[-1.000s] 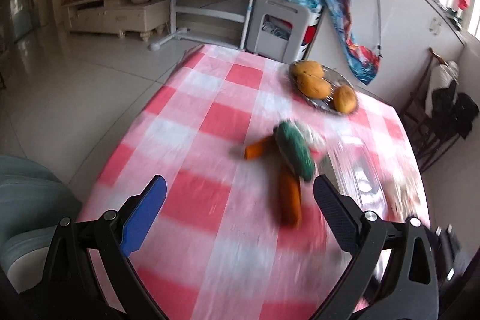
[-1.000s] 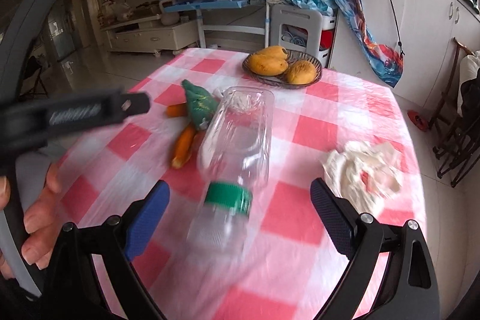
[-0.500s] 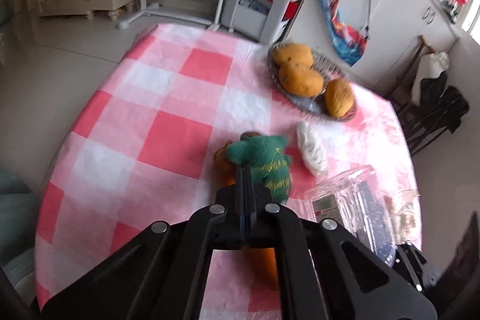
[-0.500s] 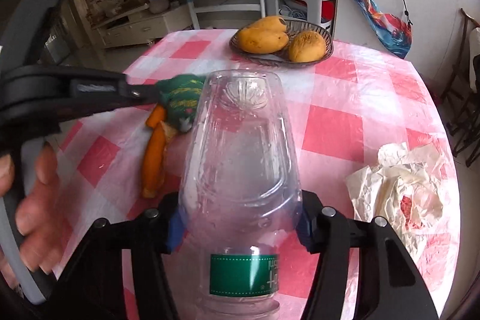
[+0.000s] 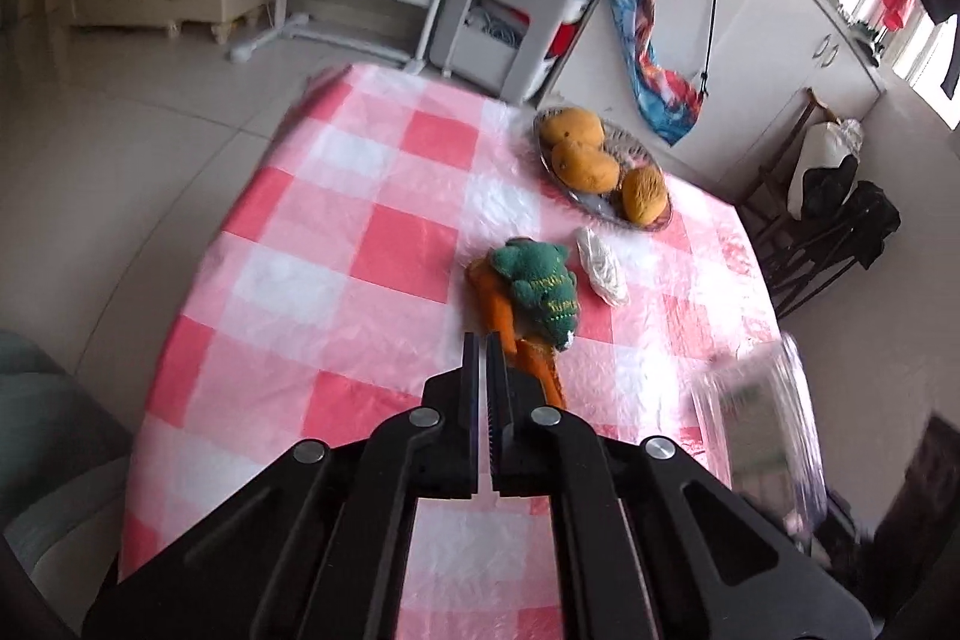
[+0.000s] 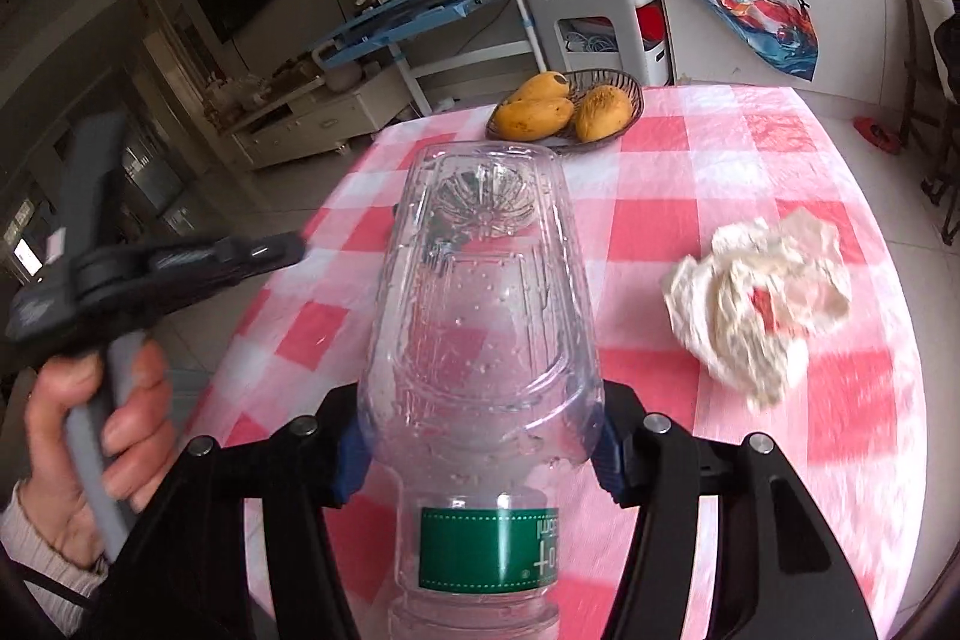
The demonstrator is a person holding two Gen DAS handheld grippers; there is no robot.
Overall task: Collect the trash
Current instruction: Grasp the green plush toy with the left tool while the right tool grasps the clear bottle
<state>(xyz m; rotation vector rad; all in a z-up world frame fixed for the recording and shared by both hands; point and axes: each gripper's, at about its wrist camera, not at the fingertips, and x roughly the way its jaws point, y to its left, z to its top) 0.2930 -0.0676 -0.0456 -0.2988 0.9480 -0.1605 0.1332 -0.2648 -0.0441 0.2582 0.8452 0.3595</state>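
A clear plastic bottle [image 6: 480, 292] with a green label sits base-forward in my right gripper [image 6: 480, 445], whose blue pads press its sides; it is held above the checked table [image 6: 690, 160]. The left wrist view shows the bottle [image 5: 756, 418] blurred at the right edge. My left gripper [image 5: 483, 340] is shut with nothing in it, above the table just short of a green and orange plush carrot [image 5: 534, 280]. A hand holds the left gripper [image 6: 288, 244] to the bottle's left. Crumpled white paper [image 6: 762, 304] lies to the right. A small twisted white wrapper [image 5: 602, 265] lies beside the plush.
A wire dish [image 5: 660, 223] of mangoes stands at the table's far side, its rim [image 6: 630, 91] also in the right wrist view. Beyond the table are a white stool, a blue desk and white cabinets. Dark chairs stand off the right edge.
My left jaws went from wide open to shut on nothing. My right jaws closed on the bottle, which then came up off the table toward the camera.
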